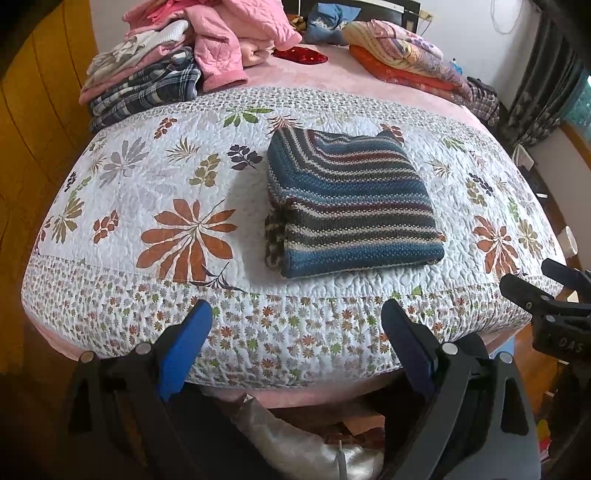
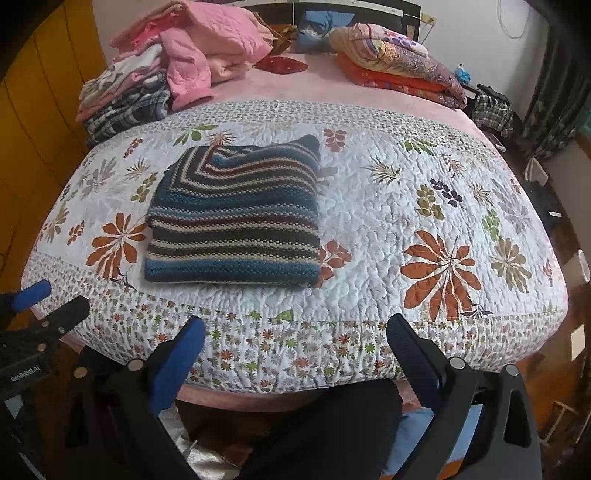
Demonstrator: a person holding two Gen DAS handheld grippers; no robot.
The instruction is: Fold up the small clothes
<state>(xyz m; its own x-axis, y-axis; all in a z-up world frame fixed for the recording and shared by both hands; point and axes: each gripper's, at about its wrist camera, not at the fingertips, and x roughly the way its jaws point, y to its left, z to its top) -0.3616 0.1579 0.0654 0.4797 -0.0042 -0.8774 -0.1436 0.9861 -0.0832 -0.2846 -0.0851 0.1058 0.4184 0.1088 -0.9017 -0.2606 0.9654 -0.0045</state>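
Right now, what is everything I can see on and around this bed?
Striped knit garment: one, blue, maroon and cream, folded, middle of the quilt.
Floral quilt: one, white with orange and green leaves, covering the near end of the bed.
Pink bedsheet: one, under the quilt, showing at the far end.
Clothes pile: one, pink, white and plaid pieces, far left corner.
Folded bedding: one stack, orange and purple floral, far right.
Blue cushion: one, by the headboard.
Curtain: dark patterned, right wall.
Left gripper: blue pads, open, empty, before the bed's near edge.
Right gripper: blue pads, open, empty, alongside.
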